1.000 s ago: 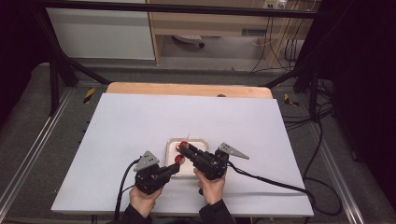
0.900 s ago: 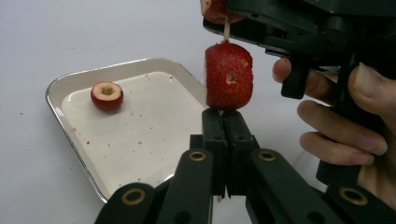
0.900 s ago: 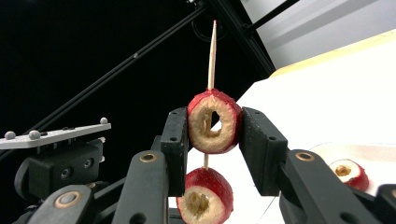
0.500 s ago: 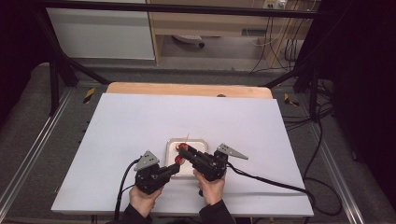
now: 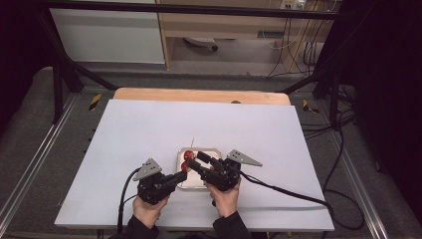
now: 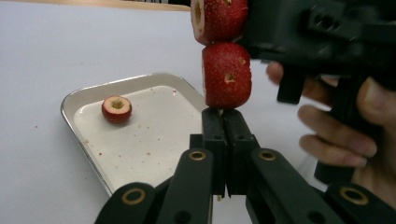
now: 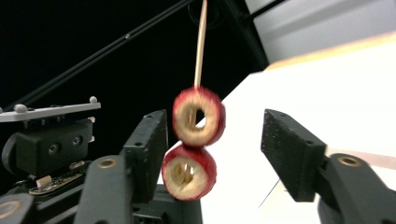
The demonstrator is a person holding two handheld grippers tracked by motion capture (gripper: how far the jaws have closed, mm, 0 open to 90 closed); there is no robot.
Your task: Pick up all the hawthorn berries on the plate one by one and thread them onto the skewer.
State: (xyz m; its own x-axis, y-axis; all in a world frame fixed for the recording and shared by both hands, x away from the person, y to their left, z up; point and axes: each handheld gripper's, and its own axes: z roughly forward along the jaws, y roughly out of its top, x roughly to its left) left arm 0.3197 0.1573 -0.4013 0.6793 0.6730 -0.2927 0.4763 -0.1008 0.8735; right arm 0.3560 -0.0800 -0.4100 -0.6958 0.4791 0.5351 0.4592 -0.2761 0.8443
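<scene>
**Over a steel tray, fruit goes onto the stick**

Above the small metal tray [image 6: 88, 100] near the front of the white desk [image 5: 149, 129], a thin wooden skewer [image 7: 201, 42] stands nearly upright, carrying two cored red fruit pieces [image 7: 194, 149] stacked one on the other. The left tongs [image 6: 226, 130] are pinched tight on the skewer's lower end, just under the bottom piece, so the stick's long axis runs up and slightly away from them, with its bare end pointing skyward. The right tongs [image 7: 215, 154] have just been opening; their pads now stand wide on either side of the fruit without pressing it. A third cored piece [image 6: 116, 108] lies in the tray, hole up.

The fruit looks light and soft, its skin likely to bruise or split under a hard squeeze, so a gentle grip across the rounded flanks seems wisest. The skewer is stiff but slender and could snap if bent; low on the stick, where it is held now, appears the safest purchase.
</scene>
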